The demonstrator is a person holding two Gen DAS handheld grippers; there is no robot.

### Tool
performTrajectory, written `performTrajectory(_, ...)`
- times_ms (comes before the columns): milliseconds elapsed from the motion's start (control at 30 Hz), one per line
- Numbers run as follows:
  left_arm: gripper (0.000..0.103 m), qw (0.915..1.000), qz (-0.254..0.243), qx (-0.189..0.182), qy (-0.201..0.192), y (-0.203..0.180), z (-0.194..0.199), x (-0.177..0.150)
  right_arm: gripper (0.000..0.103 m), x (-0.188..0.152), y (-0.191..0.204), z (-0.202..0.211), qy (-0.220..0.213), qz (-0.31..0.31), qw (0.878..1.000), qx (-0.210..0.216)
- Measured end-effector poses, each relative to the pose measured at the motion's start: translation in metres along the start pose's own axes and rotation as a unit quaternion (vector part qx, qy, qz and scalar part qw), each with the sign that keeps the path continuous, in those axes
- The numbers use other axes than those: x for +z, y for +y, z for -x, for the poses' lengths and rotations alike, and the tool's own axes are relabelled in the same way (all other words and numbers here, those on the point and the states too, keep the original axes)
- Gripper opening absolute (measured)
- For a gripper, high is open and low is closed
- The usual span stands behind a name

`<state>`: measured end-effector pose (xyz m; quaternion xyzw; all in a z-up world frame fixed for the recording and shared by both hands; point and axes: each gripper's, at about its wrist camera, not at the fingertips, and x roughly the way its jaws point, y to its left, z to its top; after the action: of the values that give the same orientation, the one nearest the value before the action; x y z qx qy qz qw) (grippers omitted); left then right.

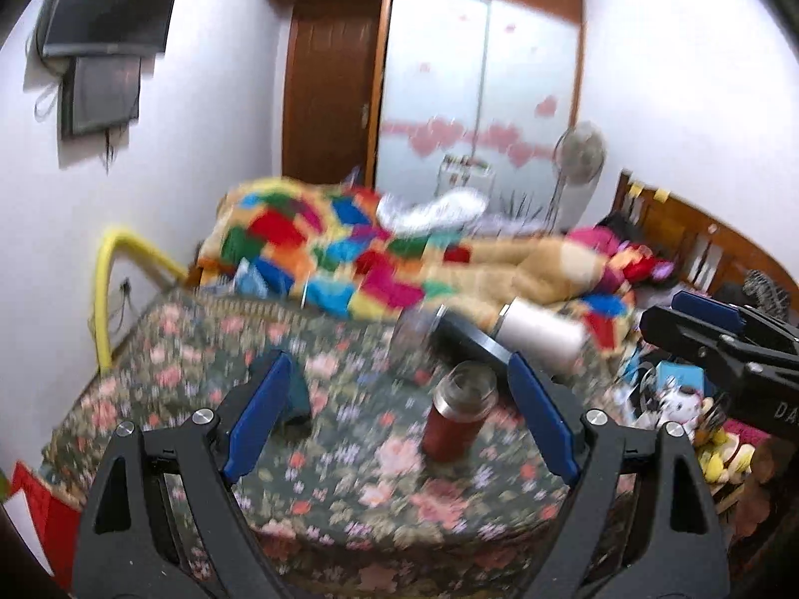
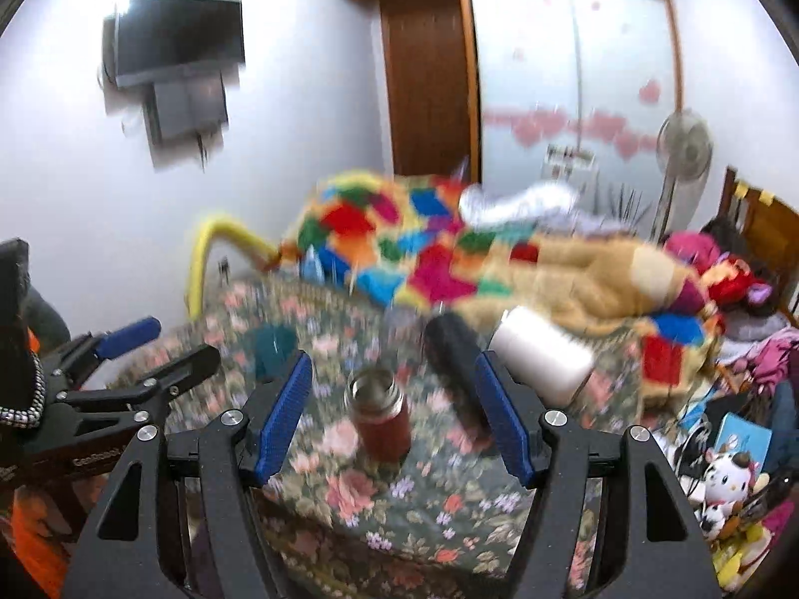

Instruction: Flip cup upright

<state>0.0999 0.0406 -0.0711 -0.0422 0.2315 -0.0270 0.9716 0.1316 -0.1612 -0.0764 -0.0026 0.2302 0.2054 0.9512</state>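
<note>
**Red cup stands upright between both pairs of spread fingers**

The left gripper (image 1: pixel 399 409) is released, its 2 blue-padded fingers (image 1: pixel 262 414) spread wide with nothing between the pads. The right gripper (image 2: pixel 394 409) is likewise released, its fingers (image 2: pixel 284 414) wide apart and gripping nothing. Both views are blurred.

The red cup (image 1: pixel 457 412), a red-bodied flask with a steel neck, stands upright with its open mouth up on the floral bedcover (image 1: pixel 349 499). In the left wrist view it sits ahead of the fingers, nearer the right-hand pad than the left-hand one, and apart from both. In the right wrist view the red cup (image 2: pixel 382 414) sits ahead and roughly midway between the 2 pads, touching neither.

Beyond the fingertips lie 2 more vessels on their sides: a black flask (image 1: pixel 467 337), whose near end meets the tip of the right-hand finger in the left wrist view, and a white flask (image 1: pixel 542 334) just beside it, farther out to the right. A teal cup (image 1: pixel 299 392) sits just past the left-hand finger, and a clear glass (image 1: pixel 412 339) stands beyond the red cup; the blur hides its detail.

Past all of these, a patchwork blanket (image 1: pixel 319 244) is heaped across the bed. The right gripper's dark frame enters the left wrist view at the far right, and the left gripper (image 2: pixel 135 349) shows at the far left of the right wrist view, its fingers parted.
</note>
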Motion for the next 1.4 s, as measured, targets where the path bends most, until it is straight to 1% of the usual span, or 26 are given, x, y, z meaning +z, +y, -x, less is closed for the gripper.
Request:
performTrajectory(67, 0.092, 0.9994, -0.007, -0.004, -0.035, -0.010, 0.024, 0.008, 0.064, 0.005, 0.001, 0.022, -0.032, -0.004, 0.999, -0.001)
performTrajectory(167, 0.094, 0.9970, -0.015, -0.008, -0.076, -0.021, 0.055, 0.016, 0.064, 0.008, 0.005, 0.055, -0.081, -0.009, 0.997, -0.005)
performTrajectory(300, 0.097, 0.9926, -0.025, -0.011, -0.118, -0.031, 0.089, 0.019, 0.067, 0.007, 0.011, 0.081, -0.125, -0.012, 0.992, -0.015)
performTrajectory(367, 0.102, 0.9900, -0.028, -0.004, -0.138, -0.033, 0.102, 0.018, 0.075, 0.005, 0.015, 0.090, -0.144, -0.011, 0.989, -0.026)
performTrajectory(467, 0.103, 0.9872, -0.034, 0.008, -0.156, -0.037, 0.117, 0.016, 0.082, 0.002, 0.019, 0.095, -0.158, -0.009, 0.987, -0.039)
performTrajectory(500, 0.103, 0.9869, -0.035, 0.011, -0.157, -0.038, 0.119, 0.016, 0.084, 0.001, 0.019, 0.095, -0.159, -0.009, 0.986, -0.042)
performTrajectory(567, 0.103, 0.9869, -0.034, 0.013, -0.157, -0.039, 0.122, 0.014, 0.095, -0.001, 0.019, 0.095, -0.160, -0.011, 0.986, -0.048)
performTrajectory(633, 0.103, 0.9874, -0.030, 0.014, -0.155, -0.039, 0.122, 0.013, 0.103, -0.004, 0.019, 0.095, -0.163, -0.014, 0.985, -0.054)
performTrajectory(700, 0.103, 0.9878, -0.027, 0.014, -0.153, -0.039, 0.122, 0.012, 0.103, -0.008, 0.016, 0.099, -0.162, -0.012, 0.985, -0.060)
performTrajectory(933, 0.103, 0.9887, -0.017, 0.013, -0.149, -0.038, 0.123, 0.008, 0.103, -0.016, 0.014, 0.108, -0.152, -0.009, 0.987, -0.059)
performTrajectory(1400, 0.103, 0.9902, -0.012, 0.012, -0.139, -0.039, 0.119, 0.004, 0.103, -0.020, 0.016, 0.109, -0.141, -0.004, 0.988, -0.058)
